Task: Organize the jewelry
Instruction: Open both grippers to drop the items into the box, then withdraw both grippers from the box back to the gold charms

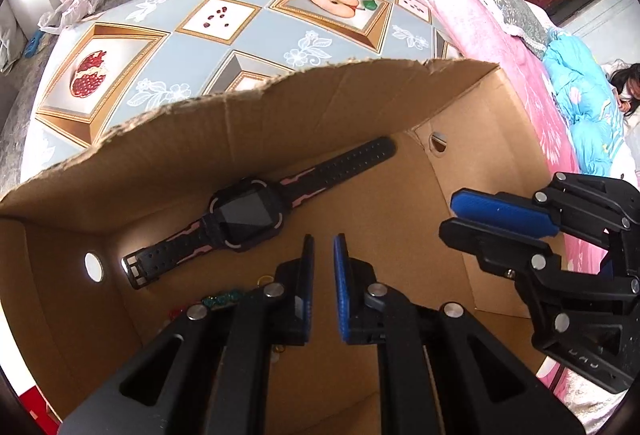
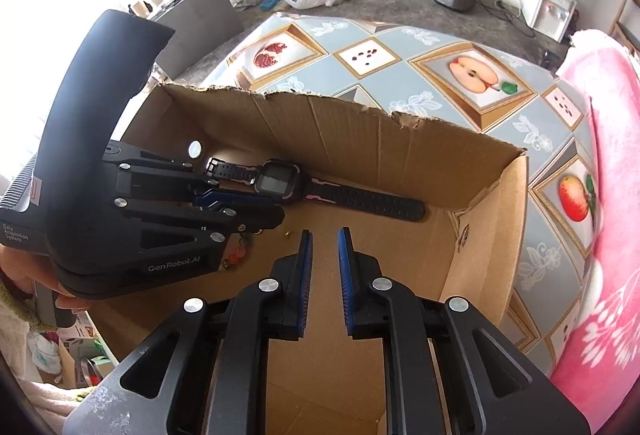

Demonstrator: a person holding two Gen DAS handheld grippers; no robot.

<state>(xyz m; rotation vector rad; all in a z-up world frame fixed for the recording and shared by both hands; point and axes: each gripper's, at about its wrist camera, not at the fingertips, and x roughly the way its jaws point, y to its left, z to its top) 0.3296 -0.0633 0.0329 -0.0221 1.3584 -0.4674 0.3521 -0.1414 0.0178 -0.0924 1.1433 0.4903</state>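
Watch [image 1: 246,217] is laid flat on the floor of the cardboard box [image 1: 280,107], by its far wall, likely as already sorted | small trinkets [image 2: 236,255] are seen nearby | left gripper [image 1: 324,287] and right gripper [image 2: 325,283] are held over the box, slightly parted, nothing grasped | box is set on a fruit-print tablecloth [image 2: 420,47]; pink bedding [image 2: 612,195] alongside.

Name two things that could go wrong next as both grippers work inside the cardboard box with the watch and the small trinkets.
1. The left gripper and right gripper sit close together inside the cardboard box; they might collide.
2. The small trinkets lie partly hidden beneath the left gripper, so they may be knocked or missed.
3. The watch lies against the far wall, which may hinder a grasp.
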